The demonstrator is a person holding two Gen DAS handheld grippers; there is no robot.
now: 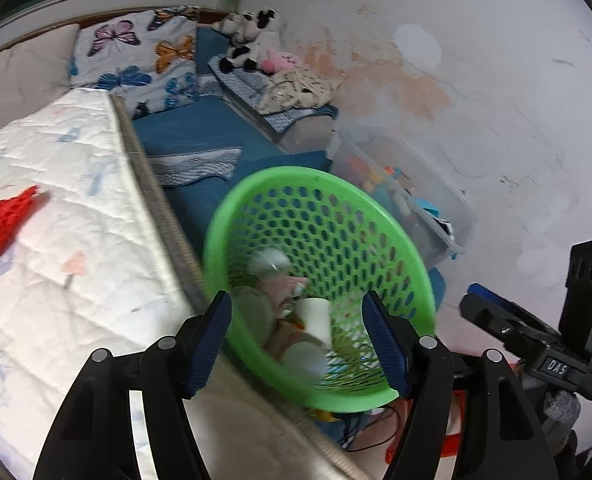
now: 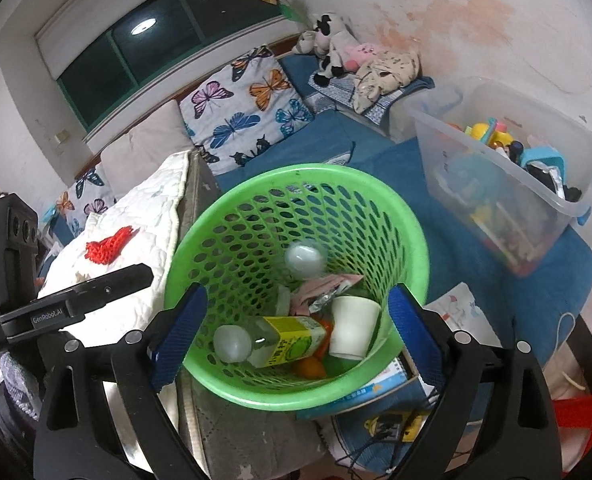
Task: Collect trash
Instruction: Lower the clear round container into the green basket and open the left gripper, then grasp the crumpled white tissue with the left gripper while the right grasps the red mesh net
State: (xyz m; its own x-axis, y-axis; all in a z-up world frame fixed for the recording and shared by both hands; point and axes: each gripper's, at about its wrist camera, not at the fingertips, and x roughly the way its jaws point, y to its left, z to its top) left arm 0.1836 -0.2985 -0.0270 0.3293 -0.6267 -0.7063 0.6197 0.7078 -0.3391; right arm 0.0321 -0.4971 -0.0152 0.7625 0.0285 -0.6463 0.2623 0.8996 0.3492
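The right hand-held gripper [image 2: 296, 332] hangs spread wide and grasps nothing, its blue pads flanking the green perforated wastebasket [image 2: 412, 252]. The left hand-held gripper [image 1: 298, 344] is likewise released (its view is motion-blurred). Inside the basket lie a clear bottle with a yellow-green label [image 2: 283, 340], a white paper cup [image 2: 352, 328] and a pink wrapper [image 2: 320, 286]. Just beyond, on the blue bed, stands a clear toy bin [image 2: 448, 152].

The setting is a home bedroom. A blue-sheeted bed [image 2: 328, 136] is the landmark. At its head lie butterfly-print pillows [image 2: 251, 100]. Plush toys [image 2: 332, 46] sit in its far corner. A clear bin of toys [image 2: 504, 168] stands on its right side.
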